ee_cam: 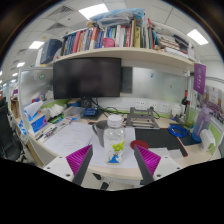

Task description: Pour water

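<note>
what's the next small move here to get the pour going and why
Probably ease the gripper forward and close on the clear bottle. The bottle stands upright on the white desk between and just ahead of the open pink-padded fingers, with a gap at each side, so nothing is grasped yet. What it would be poured into cannot be made out from here.

1 bottle (114,141), 1 monitor (88,77), 1 bookshelf (120,52), 1 desk (70,140)
</note>
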